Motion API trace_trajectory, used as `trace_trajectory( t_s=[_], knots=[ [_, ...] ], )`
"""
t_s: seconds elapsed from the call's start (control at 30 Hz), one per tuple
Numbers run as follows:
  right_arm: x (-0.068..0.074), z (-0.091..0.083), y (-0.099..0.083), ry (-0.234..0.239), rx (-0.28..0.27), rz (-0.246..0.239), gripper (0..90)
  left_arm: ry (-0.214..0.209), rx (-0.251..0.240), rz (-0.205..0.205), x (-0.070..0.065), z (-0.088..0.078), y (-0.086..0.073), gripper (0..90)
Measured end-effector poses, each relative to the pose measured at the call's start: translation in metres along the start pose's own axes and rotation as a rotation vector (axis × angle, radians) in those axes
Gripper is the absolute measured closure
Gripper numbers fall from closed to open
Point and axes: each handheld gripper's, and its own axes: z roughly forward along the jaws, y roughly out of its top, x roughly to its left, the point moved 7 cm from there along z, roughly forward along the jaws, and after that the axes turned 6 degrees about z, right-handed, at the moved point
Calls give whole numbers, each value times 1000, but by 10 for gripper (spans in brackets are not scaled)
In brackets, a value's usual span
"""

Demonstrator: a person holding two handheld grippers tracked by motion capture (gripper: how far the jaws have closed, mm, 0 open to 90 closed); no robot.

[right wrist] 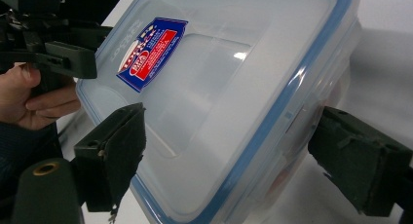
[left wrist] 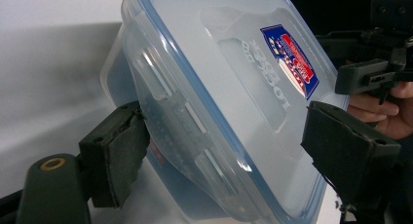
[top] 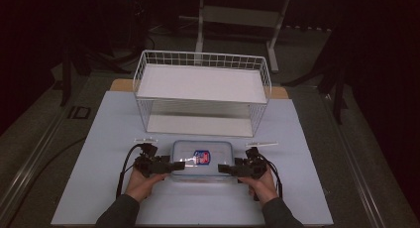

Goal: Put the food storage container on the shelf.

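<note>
— Where's the food container (top: 202, 158)?

— Flat on the desk (top: 99, 153), lid on, just in front of the white wire rack (top: 202, 91).

— And the grippers?

— The left gripper (top: 177, 165) and right gripper (top: 224, 168) sit at its two short ends, jaws spread wide around each edge, pads not pressing, nothing held.

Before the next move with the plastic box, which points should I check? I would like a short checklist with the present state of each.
1. Left claw open at the box's left end: ok.
2. Right claw open at its right end: ok.
3. Plastic box on the table, lid on: ok.
4. Lid latches all locked: cannot tell.
5. Pads clear of the box walls: cannot tell.
6. Wire rack behind the box, lower shelf free: ok.
</note>
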Motion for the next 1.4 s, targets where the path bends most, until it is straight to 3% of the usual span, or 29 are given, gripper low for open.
trace_trajectory(
  t_s=[0.1,0.4,0.53,0.57,0.73,0.83,1.4],
  knots=[
    [0,-3,-1,4,4,10,176,-19,-15,-37,2,-5,0,245],
    [3,-22,-2,40,-42,53,406,-40,-64,-46,-5,-19,-3,429],
    [6,-31,-7,71,-39,53,476,-44,-59,-15,-12,-27,-8,475],
    [7,-33,-9,79,-37,55,496,-29,-51,13,-16,-29,-10,476],
    [9,-35,-11,85,-34,50,504,-8,-57,17,-21,-31,-12,478],
    [11,-35,-11,65,-41,38,499,21,-68,16,-24,-31,-13,471],
    [15,-39,-11,52,-74,33,509,37,-91,0,-28,-33,-13,479]
  ],
)
